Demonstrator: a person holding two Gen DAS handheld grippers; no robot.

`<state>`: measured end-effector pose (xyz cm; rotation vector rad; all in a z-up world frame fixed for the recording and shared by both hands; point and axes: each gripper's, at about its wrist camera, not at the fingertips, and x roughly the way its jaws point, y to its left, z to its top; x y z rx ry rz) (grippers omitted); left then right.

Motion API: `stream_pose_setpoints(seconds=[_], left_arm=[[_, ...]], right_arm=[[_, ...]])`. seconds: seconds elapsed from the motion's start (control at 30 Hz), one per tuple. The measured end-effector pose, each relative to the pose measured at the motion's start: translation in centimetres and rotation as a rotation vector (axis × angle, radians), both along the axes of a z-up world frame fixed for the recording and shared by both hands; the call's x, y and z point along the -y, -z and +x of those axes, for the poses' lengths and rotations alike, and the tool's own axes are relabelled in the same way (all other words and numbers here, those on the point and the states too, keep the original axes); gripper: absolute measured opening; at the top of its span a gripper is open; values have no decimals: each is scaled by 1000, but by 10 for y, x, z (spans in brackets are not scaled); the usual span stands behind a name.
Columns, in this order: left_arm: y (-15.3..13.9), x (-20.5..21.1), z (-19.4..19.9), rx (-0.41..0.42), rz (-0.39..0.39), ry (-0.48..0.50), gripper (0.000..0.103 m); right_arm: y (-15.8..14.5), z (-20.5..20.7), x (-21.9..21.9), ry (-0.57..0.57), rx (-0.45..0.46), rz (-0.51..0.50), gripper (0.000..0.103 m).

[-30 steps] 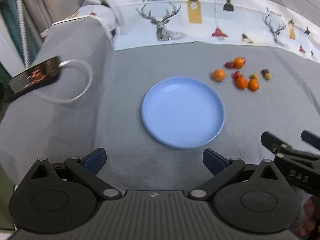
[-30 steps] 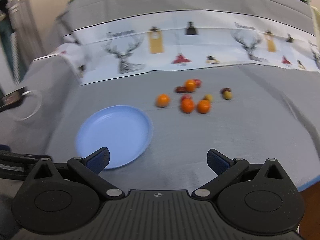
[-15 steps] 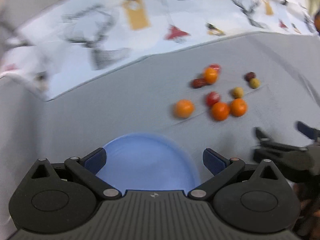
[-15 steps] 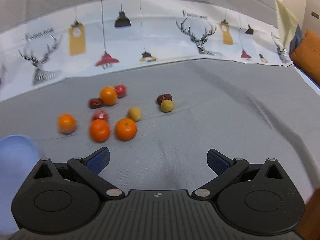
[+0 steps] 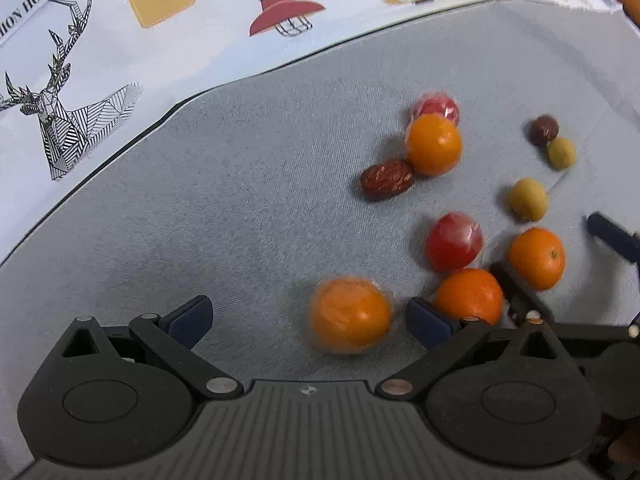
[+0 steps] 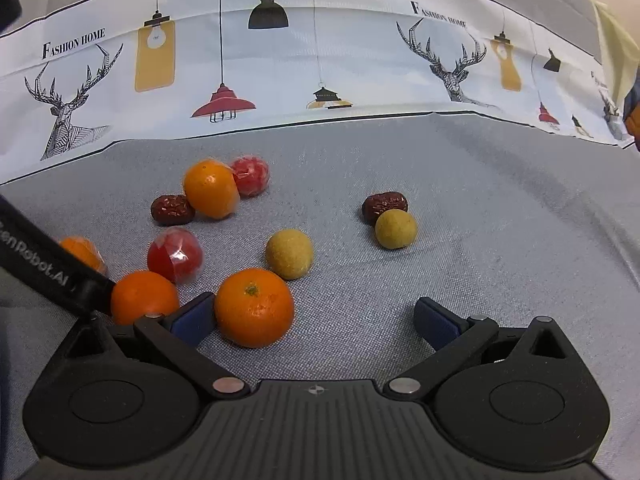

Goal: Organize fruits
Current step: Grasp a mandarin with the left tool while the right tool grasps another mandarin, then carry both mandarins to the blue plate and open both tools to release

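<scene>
Item: fruit cluster on grey counter (image 6: 500, 208). Change: plate gone from both views; you now sit over fruit.
Left tool (image 5: 308, 322): wide, empty, wrapped orange (image 5: 350, 316) between fingers.
Right tool (image 6: 314, 320): wide, empty, orange (image 6: 254, 306) at 11 o'clock, touching left finger.
Status: first picks pending.

Both tools are matte black plastic. The left gripper (image 5: 308, 320) has a ribbed centre plate with a small round emblem, two round housings, silver pivot screws and dark blue fingertip pads (image 5: 190, 318). The right gripper (image 6: 316, 320) matches it. White lettering runs along one black finger (image 6: 48, 268).
</scene>
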<state>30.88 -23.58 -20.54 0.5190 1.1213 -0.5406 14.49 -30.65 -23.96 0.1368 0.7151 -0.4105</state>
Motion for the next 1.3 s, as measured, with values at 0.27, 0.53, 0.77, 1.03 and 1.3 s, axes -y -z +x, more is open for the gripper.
stream_pose_setpoints(seconds=[0.27, 0.53, 0.77, 1.03, 1.3], left_arm=[[-22, 7, -29, 65, -76, 108, 41], [-99, -35, -88, 116, -165, 3, 41], [-154, -111, -181, 124, -73, -168, 41], [-179, -204, -286, 91, -90, -336, 41], [-186, -247, -347, 149, -125, -414, 41]], right_arm=[[-7, -11, -8, -35, 41, -9, 36], [-33, -38, 22, 164, 65, -69, 36], [-106, -128, 11, 169, 142, 58, 36], [-169, -220, -75, -127, 141, 199, 36], [-200, -268, -150, -346, 148, 165, 36]])
